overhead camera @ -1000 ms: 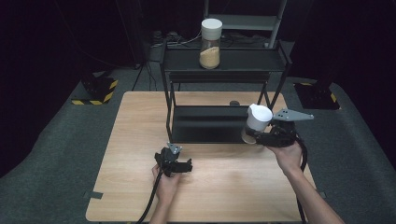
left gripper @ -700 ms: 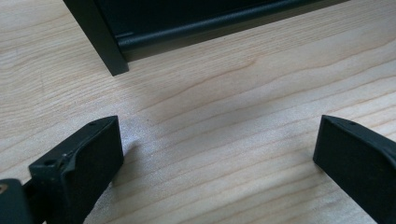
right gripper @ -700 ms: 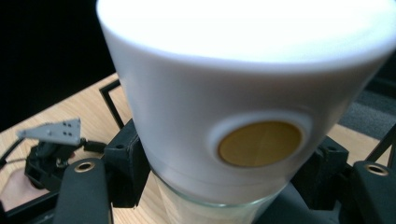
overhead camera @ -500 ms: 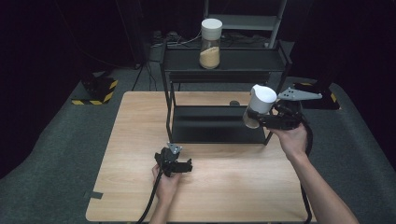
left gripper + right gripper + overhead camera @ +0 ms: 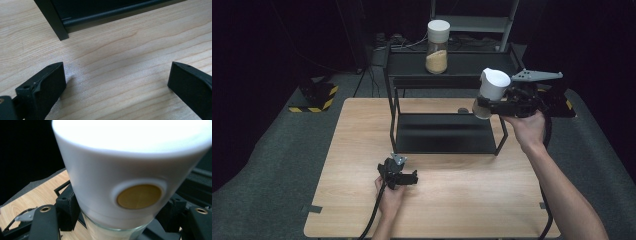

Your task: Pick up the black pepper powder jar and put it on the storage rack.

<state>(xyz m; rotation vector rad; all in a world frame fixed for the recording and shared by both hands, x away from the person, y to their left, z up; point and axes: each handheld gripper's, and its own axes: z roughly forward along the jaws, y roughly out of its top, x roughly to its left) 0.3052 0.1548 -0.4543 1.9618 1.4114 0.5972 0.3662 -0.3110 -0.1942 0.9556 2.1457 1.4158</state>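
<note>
Your right gripper (image 5: 484,102), clamped on the white-lidded jar (image 5: 492,87), has risen toward the rack's top shelf (image 5: 462,62) at 12 o'clock, so shelving looks close; your left gripper (image 5: 412,179) rests wide open, empty.

Light fell from overhead onto the wooden table (image 5: 362,200), leaving the surroundings nearly black. The black rack (image 5: 442,132) cast a soft shadow forward. In the right gripper view the jar's white lid (image 5: 130,170) was blown out on top and blurred by closeness. The left gripper view was sharp on the grain, softer at the edges.
</note>
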